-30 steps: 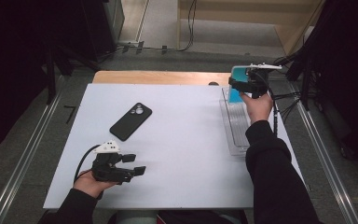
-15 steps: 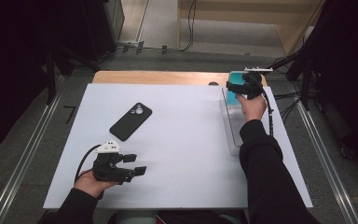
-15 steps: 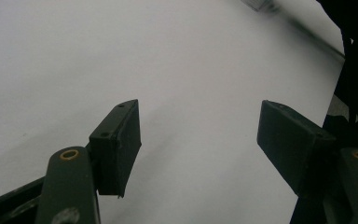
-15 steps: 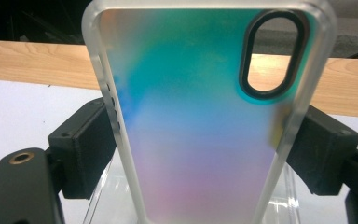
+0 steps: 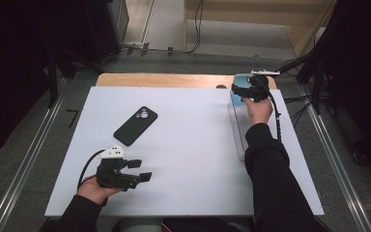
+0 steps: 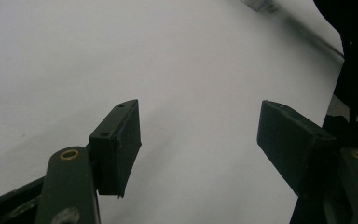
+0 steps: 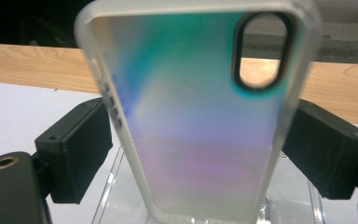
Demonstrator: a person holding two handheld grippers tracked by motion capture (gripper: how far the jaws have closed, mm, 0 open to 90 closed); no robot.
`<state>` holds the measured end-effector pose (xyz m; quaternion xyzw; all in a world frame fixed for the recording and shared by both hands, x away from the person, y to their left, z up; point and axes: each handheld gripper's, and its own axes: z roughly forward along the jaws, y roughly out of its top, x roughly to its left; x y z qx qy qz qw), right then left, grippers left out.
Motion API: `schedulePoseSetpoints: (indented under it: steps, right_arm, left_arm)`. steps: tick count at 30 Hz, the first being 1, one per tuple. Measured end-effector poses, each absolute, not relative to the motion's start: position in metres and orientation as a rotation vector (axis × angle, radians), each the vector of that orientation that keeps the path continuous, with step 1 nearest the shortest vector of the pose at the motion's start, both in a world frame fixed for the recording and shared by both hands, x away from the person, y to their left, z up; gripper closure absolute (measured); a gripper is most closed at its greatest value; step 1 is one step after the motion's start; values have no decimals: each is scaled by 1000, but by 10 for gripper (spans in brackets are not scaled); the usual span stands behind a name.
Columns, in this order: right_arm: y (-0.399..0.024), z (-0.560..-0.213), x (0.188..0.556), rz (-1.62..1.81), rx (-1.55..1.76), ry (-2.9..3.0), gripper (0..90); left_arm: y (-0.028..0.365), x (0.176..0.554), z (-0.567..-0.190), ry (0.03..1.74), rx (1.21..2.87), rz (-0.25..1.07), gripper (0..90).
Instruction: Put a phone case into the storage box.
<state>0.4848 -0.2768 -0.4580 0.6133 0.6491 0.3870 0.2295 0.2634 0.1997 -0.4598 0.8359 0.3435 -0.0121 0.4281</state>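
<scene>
A frosted phone case [image 7: 200, 116] with a teal-to-purple sheen stands upright between the jaws of my right gripper [image 7: 198, 140]. Both pads touch its long edges. The jaws have just been opening a little, with the case still between them. Its lower end rests in a clear plastic rack [image 7: 121, 186]. In the high view my right gripper [image 5: 244, 89] is at the far end of that rack [image 5: 239, 130]. A black phone [image 5: 135, 125] lies face down at mid-left. Near the front left, my left gripper [image 5: 142, 170] is open over bare white board [image 6: 191, 70].
The white board [image 5: 188, 145] covers most of the table. A strip of wooden tabletop [image 5: 164, 79] shows along its far edge. Cables trail over the floor beyond the table, and metal rails run along both sides.
My right hand has carried the case farther away and lower, onto the far end of the clear rack. The left hand and the black phone have stayed put.
</scene>
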Motion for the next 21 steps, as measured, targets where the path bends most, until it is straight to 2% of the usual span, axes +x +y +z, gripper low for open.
schedulePoseSetpoints:
  steps: [10, 11, 12, 21]
  right_arm:
    - [-277, -458, 484, 1064, 1695, 1803, 76]
    - [-277, -458, 483, 1066, 1704, 1815, 58]
    - [-277, -458, 483, 1060, 1704, 1825, 0]
    - [-280, -441, 467, 1071, 1736, 1858, 0]
  left_arm:
    - [200, 264, -460, 862, 2085, -33, 309]
    - [200, 264, -460, 863, 2085, -33, 309]
    - [201, 265, -460, 870, 2085, -30, 309]
    - [202, 266, -460, 886, 2079, -25, 309]
